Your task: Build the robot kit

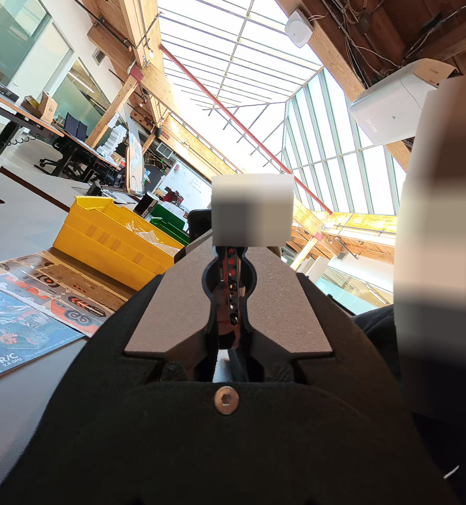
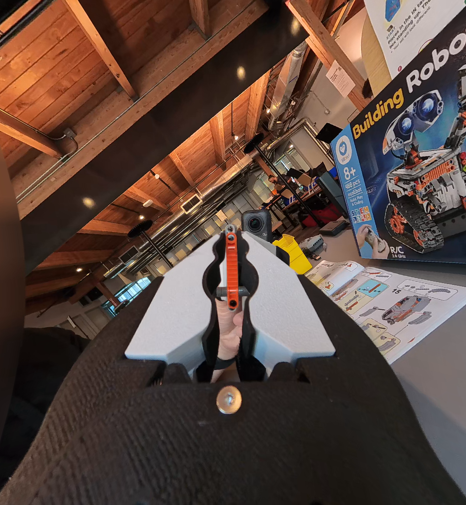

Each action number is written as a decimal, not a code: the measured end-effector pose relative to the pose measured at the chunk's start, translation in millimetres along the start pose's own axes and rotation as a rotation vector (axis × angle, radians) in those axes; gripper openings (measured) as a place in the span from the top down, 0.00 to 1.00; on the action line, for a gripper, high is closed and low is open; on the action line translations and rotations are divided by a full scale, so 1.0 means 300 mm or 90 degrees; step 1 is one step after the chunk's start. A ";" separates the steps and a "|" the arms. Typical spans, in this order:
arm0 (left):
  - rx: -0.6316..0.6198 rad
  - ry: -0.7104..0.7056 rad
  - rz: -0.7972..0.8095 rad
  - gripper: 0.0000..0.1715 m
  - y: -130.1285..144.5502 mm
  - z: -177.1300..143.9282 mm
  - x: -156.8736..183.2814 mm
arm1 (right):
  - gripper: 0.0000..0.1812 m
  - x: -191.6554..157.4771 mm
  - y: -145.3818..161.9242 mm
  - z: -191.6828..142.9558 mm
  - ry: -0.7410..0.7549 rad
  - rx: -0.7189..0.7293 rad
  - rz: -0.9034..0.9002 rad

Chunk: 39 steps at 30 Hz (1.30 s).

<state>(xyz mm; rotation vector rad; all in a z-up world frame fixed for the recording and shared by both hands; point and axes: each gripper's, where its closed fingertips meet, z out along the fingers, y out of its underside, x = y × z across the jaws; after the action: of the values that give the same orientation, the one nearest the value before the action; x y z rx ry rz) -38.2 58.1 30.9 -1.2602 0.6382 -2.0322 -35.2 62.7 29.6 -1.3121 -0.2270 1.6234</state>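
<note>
My left gripper [image 1: 230, 252] is shut on a thin grey beam with holes [image 1: 231, 284], held on edge between the two grey fingers; red and dark pins show in its holes. My right gripper [image 2: 231, 237] is shut on an orange beam [image 2: 231, 270] that has a short grey pin [image 2: 234, 291] across its lower end. Both grippers are lifted off the table and tilt upward. The left gripper's camera [image 2: 255, 224] shows just beyond the right fingertips, so the two grippers face each other closely. A hand [image 2: 230, 336] shows behind the orange beam.
A yellow bin [image 1: 111, 240] with clear bags and a green bin [image 1: 169, 221] stand on the grey table [image 1: 13, 218], beside a flat printed carton panel [image 1: 35, 308]. In the right wrist view a blue kit box [image 2: 417, 177] stands behind an open instruction booklet [image 2: 376, 297]. The grippers are tip to tip, or close to it.
</note>
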 end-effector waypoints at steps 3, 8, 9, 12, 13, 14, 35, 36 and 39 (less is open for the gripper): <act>0.009 0.002 -0.005 0.97 -0.005 0.002 0.003 | 0.97 -0.003 0.005 0.003 -0.004 -0.004 0.000; 0.017 -0.004 0.011 0.97 -0.011 0.003 0.006 | 0.97 -0.006 0.001 0.003 -0.008 0.009 0.001; 0.018 -0.006 0.013 0.97 -0.011 0.004 0.006 | 0.97 -0.006 -0.001 0.002 -0.007 0.013 -0.002; 0.029 -0.012 0.015 0.97 -0.013 0.005 0.001 | 0.97 -0.011 -0.016 -0.003 -0.015 0.035 -0.001; 0.033 -0.015 0.016 0.97 -0.014 0.005 -0.003 | 0.97 -0.010 -0.019 -0.005 -0.016 0.039 0.002; 0.038 -0.016 0.016 0.97 -0.015 0.005 -0.004 | 0.97 -0.007 -0.022 -0.007 -0.013 0.042 0.002; 0.062 -0.029 0.018 0.97 -0.010 0.014 -0.017 | 0.97 0.012 -0.017 -0.009 -0.009 0.062 0.011; 0.062 -0.030 0.019 0.98 -0.010 0.014 -0.016 | 0.97 0.009 -0.016 -0.008 -0.016 0.060 0.014; 0.062 -0.039 0.025 0.98 -0.012 0.012 -0.017 | 0.97 0.007 -0.012 -0.005 -0.033 0.052 0.035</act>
<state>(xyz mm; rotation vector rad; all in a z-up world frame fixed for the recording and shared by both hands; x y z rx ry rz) -34.2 64.1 31.8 -1.2379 0.5254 -1.9613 -31.8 65.6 30.1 -1.2246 -0.1556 1.6977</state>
